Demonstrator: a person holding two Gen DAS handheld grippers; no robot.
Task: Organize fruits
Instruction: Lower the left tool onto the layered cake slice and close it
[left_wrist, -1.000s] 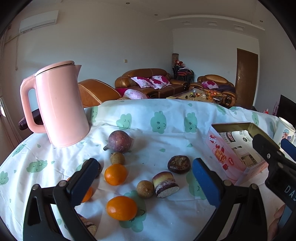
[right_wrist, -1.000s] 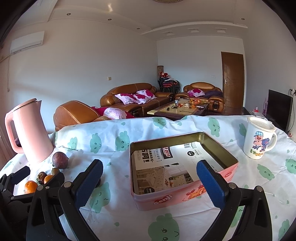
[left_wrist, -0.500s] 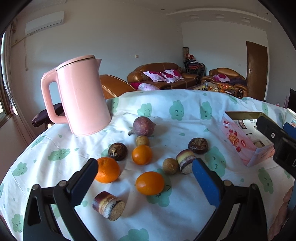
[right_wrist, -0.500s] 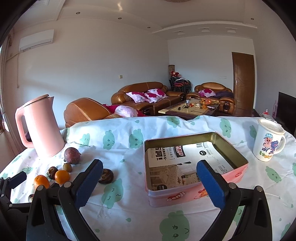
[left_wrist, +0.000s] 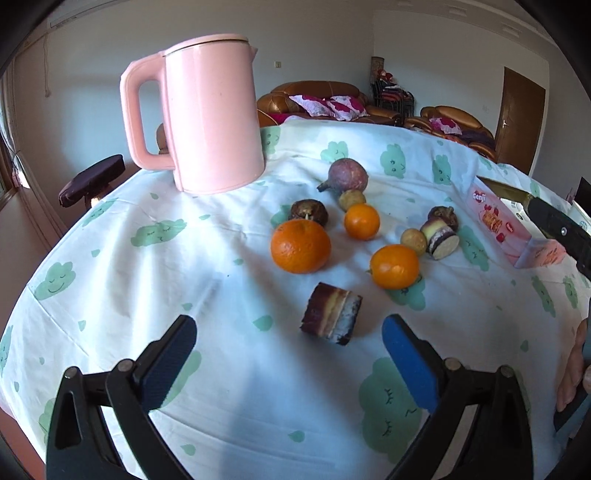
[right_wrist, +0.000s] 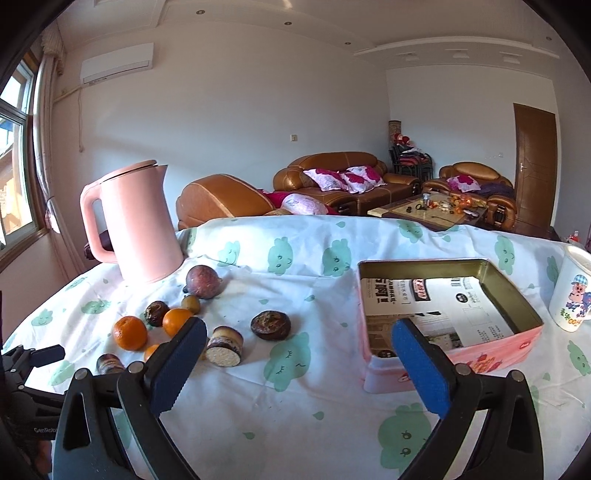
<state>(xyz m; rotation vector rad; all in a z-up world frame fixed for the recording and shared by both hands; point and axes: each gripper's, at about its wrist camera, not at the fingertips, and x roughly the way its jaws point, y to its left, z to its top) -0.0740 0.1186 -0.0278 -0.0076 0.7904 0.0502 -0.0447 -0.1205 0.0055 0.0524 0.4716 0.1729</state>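
**Over the fruit cluster, both grippers released**

On the cloud-print tablecloth I have my left gripper hanging wide apart and holding nothing. A cut sugarcane piece lies on its side just ahead, between the two blue pads and nearer the right one. Beyond it sit a large orange, a second orange and a smaller orange. Behind those I see a dark wrinkled fruit, a purple passion fruit, two small brown fruits, another cane piece and another dark fruit.

My right gripper is likewise spread and grasps nothing; it hangs between the fruit cluster on its left and the pink tin on its right. The tin is open, holding only printed paper, no fruit that I can see.

A pink kettle stands upright behind the fruit, well apart from both grippers. A cartoon mug stands right of the tin.
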